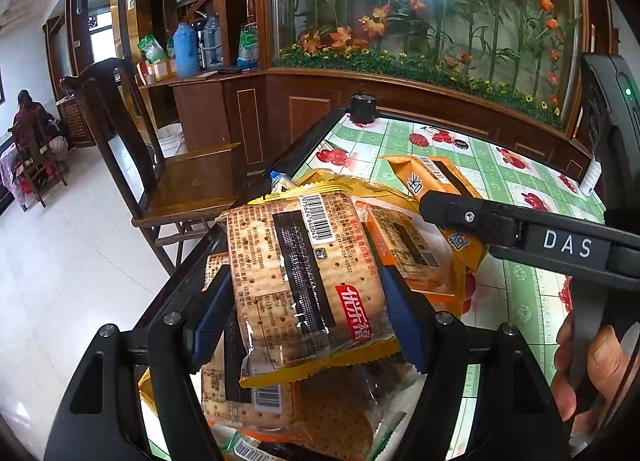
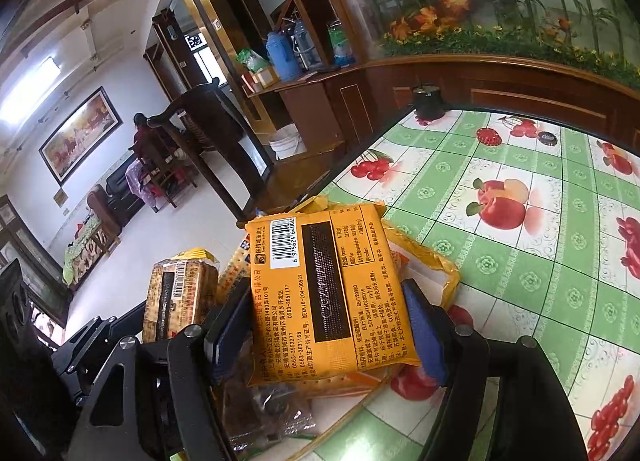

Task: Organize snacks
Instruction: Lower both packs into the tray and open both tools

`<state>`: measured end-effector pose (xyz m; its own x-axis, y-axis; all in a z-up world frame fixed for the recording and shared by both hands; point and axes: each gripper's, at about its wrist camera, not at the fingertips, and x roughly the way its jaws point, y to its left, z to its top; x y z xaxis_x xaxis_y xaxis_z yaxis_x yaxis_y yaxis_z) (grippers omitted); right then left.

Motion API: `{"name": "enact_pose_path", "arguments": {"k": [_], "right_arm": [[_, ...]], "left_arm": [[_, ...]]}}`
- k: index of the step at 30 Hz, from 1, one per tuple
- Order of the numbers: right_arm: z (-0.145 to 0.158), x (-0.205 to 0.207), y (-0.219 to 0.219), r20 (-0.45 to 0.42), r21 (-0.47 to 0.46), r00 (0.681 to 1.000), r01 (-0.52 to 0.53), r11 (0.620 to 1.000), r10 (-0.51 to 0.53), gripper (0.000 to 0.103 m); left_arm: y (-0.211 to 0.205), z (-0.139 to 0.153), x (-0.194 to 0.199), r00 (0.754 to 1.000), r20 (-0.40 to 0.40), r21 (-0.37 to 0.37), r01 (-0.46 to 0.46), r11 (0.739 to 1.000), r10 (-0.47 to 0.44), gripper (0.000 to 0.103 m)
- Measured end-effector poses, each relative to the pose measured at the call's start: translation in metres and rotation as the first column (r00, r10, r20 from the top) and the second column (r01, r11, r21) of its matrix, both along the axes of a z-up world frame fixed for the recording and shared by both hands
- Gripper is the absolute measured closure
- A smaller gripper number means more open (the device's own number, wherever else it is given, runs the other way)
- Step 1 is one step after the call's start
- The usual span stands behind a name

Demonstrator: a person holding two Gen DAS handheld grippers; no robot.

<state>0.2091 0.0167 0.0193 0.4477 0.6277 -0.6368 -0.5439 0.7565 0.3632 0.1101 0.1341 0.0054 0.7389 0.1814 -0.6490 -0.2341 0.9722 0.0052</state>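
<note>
Left gripper [image 1: 308, 313]: its two blue-padded fingers [image 1: 404, 317] are clamped on either side of a clear-wrapped cracker pack with yellow crimped ends and a red label [image 1: 304, 281], in the lower centre of the left wrist view.

Cracker pack: tilted, barcode end pointing up the frame, raised above the rest of the snacks. It shows again at the lower left of the right wrist view [image 2: 180, 293].

Right gripper [image 2: 330, 321]: its blue pads [image 2: 424, 333] press on both edges of a flat orange snack packet printed with black text and a barcode [image 2: 320, 293], in the lower centre of the right wrist view.

Orange packet: held above the pile, barcode end toward the top of the frame. In the left wrist view it lies at centre right, partly behind the right gripper's black finger marked DAS [image 1: 520, 229].

Pile of snack packets [image 1: 320, 413]: more cracker and biscuit packs lie under the held pack along the bottom of the left wrist view; a dark-wrapped one sits at the bottom of the right wrist view [image 2: 268, 405].

Green-and-white checked tablecloth with red fruit prints [image 2: 520, 261]: fills the right half of the right wrist view; the pile sits at its near-left corner.

Small black round container [image 2: 428, 101]: upper centre, at the table's far edge.

Dark wooden chair [image 1: 160, 165]: left of centre, beside the table.

Glass display of artificial flowers [image 1: 420, 9]: across the top of the left wrist view.
</note>
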Motion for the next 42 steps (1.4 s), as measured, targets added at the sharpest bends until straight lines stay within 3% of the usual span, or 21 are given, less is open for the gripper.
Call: {"name": "enact_pose_path", "arguments": {"k": [28,42], "right_arm": [[-0.035,0.028,0.048,-0.038,-0.107,0.999,-0.036,0.994,0.032,0.03],[-0.048,0.033,0.044,-0.053,-0.117,0.999,-0.015,0.993,0.008,0.03]], "left_arm": [[0.01,-0.015,0.009,0.999,-0.047,-0.031,0.01,0.999,-0.012,0.031],[0.006,-0.017,0.016,0.998,-0.064,-0.009,0.02,1.0,-0.02,0.031]]}}
